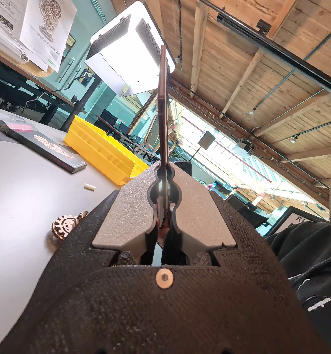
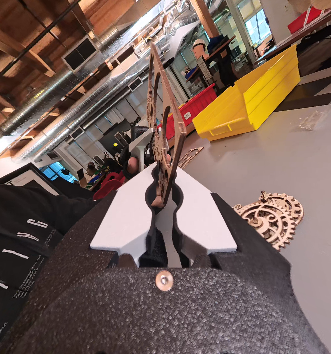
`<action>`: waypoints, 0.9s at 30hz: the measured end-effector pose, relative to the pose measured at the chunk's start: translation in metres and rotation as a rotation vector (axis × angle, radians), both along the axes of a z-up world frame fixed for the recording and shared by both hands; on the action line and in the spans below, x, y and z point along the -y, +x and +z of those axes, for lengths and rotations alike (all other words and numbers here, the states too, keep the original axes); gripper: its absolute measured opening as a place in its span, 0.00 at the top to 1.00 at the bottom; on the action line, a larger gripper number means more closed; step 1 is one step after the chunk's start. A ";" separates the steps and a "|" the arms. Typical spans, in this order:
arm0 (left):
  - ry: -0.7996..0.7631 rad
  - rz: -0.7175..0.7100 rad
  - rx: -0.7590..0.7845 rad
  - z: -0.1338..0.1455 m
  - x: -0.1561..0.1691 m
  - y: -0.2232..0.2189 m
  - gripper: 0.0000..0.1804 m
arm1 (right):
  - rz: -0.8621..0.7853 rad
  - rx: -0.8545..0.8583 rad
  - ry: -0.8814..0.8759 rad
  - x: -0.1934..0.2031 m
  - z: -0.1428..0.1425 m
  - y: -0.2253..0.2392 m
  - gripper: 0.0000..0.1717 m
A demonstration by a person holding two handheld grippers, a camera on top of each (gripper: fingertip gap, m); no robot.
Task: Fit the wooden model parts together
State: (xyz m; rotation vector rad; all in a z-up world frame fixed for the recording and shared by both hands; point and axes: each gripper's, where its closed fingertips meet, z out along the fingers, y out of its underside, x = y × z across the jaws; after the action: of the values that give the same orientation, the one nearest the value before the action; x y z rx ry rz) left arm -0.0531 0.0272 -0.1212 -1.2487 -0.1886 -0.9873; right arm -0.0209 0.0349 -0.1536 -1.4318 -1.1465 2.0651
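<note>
My left gripper [image 1: 163,164] is shut on a thin wooden sheet [image 1: 161,115], which I see edge-on rising straight up from the fingertips. My right gripper [image 2: 165,170] is shut on a laser-cut wooden sheet [image 2: 160,92] with round cut-outs, held upright and slightly tilted between the pads. The left gripper's grey finger [image 2: 139,139], with a hand behind it, sits against the far side of that sheet. It looks like the same sheet. An assembled wooden gear model [image 2: 270,216] lies on the grey table [image 2: 256,172] to the right, and it also shows in the left wrist view [image 1: 67,226].
A yellow bin [image 2: 256,103] stands at the back of the table, also in the left wrist view [image 1: 103,147]. A red bin [image 2: 195,107] is behind it. A spare cut-out wooden frame [image 2: 191,155], a black box [image 1: 45,145], a small white piece [image 1: 89,186] and a clear bag [image 2: 312,118] lie on the table. One gripper's finger ends stand about 5 centimeters off the other's.
</note>
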 end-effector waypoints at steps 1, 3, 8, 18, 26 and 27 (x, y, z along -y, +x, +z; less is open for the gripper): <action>-0.003 -0.006 0.000 0.000 0.000 0.001 0.99 | 0.001 -0.002 -0.004 0.000 0.000 0.001 0.96; -0.033 -0.029 -0.011 -0.005 -0.001 0.002 0.97 | 0.008 -0.029 0.002 0.001 0.005 0.004 0.99; -0.073 -0.153 -0.052 -0.014 0.000 0.022 0.91 | -0.009 -0.073 -0.050 -0.008 0.015 0.010 0.99; -0.104 -0.151 -0.141 -0.019 -0.002 0.038 0.99 | -0.040 -0.057 0.028 -0.006 0.012 0.009 0.97; -0.077 -0.162 -0.154 -0.016 0.002 0.042 0.99 | -0.041 -0.077 0.066 -0.001 0.017 0.013 0.98; -0.075 -0.164 -0.152 -0.016 0.002 0.042 0.99 | -0.045 -0.077 0.076 -0.001 0.017 0.013 0.98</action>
State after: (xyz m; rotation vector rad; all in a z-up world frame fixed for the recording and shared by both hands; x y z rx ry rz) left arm -0.0113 0.0250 -0.1370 -1.4196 -0.0046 -1.0280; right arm -0.0077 0.0358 -0.1371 -1.3185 -1.1392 2.0060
